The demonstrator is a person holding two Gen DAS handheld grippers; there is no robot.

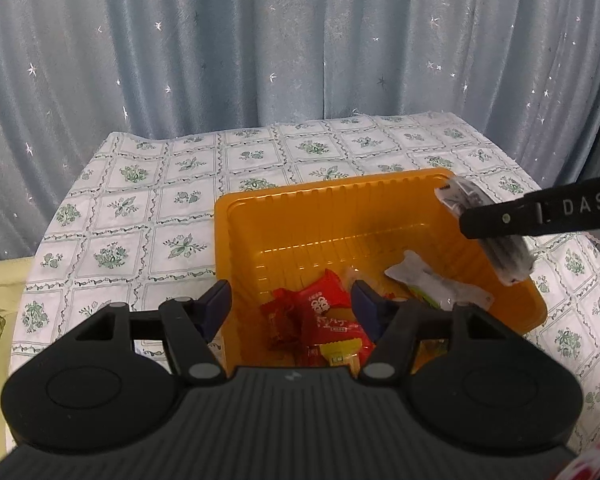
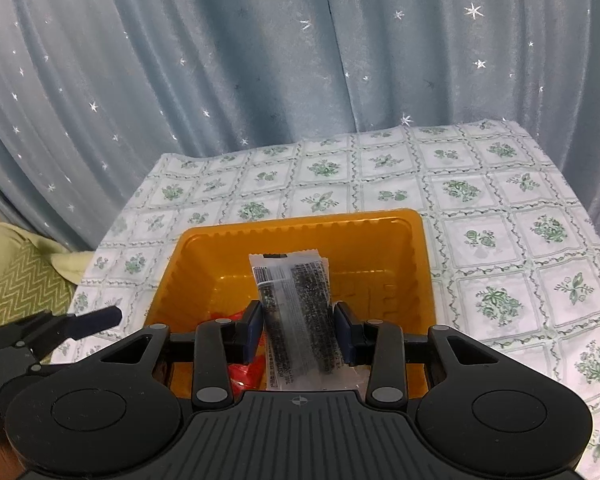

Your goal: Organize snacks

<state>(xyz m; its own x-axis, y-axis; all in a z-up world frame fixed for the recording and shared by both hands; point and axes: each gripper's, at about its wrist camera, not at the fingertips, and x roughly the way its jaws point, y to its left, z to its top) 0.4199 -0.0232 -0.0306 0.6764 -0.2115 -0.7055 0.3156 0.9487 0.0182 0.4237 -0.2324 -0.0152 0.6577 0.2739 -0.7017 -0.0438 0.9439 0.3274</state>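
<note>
An orange plastic bin (image 1: 300,216) sits on the table; it also shows in the right wrist view (image 2: 380,248). Red snack packets (image 1: 320,316) and a white packet (image 1: 432,284) lie inside it. My left gripper (image 1: 291,308) is open and empty, its fingers straddling the bin's left wall. My right gripper (image 2: 298,330) is shut on a clear packet with dark print (image 2: 296,312) and holds it above the bin. In the left wrist view that packet (image 1: 500,252) hangs over the bin's right rim.
The table is covered by a white cloth with green floral squares (image 2: 496,216). A blue star-patterned curtain (image 1: 260,40) hangs behind. A green zigzag cushion (image 2: 24,284) lies left of the table.
</note>
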